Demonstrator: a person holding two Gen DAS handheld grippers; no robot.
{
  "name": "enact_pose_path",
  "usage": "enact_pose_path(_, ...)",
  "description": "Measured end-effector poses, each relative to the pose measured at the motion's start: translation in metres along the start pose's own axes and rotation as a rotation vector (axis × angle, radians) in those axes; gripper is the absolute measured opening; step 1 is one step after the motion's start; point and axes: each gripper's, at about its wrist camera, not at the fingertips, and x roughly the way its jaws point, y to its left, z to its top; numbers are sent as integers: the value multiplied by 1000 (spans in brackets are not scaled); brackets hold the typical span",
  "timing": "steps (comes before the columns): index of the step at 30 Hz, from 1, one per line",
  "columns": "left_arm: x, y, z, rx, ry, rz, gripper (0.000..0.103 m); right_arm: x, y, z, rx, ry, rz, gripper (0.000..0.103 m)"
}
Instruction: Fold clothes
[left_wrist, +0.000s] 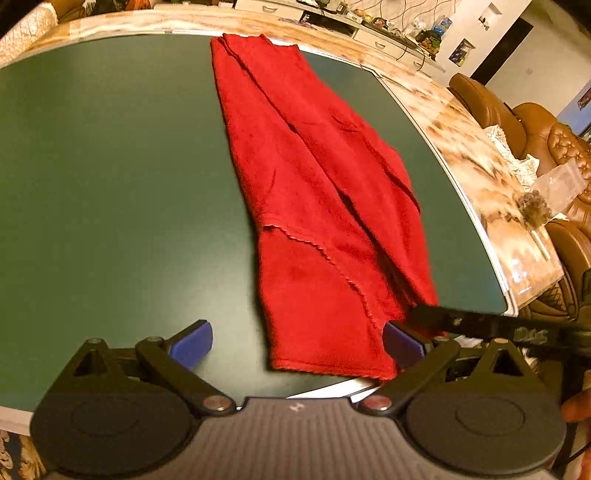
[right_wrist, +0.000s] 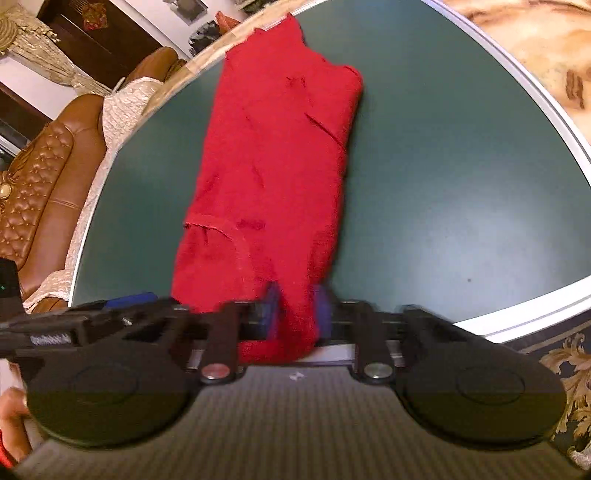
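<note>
Lying lengthwise on a dark green tabletop (left_wrist: 110, 166), a red knitted garment (left_wrist: 314, 192) is folded into a long narrow strip, creased, with a scalloped hem crossing near its close end. The right gripper (right_wrist: 295, 310) has its blue pads drawn close together, pinching the garment's near right edge. The left gripper (left_wrist: 295, 345) is spread wide, its blue pads either side of the near end, gripping nothing. A marble-patterned surround (left_wrist: 461, 140) borders the tabletop.
</note>
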Motion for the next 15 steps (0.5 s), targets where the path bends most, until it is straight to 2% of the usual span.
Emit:
enact_pose_path(6,13,4,5,-37,-3,11,101,-3,-20,0,56,-7,63,13)
enact_pose_path(12,16,0,6,6,-5,26,99,5,-32,-1,96,-6,92,13)
enact_pose_path(15,14,-1,5,10,-13,33,88,10,-23,1,63,-11,75,13)
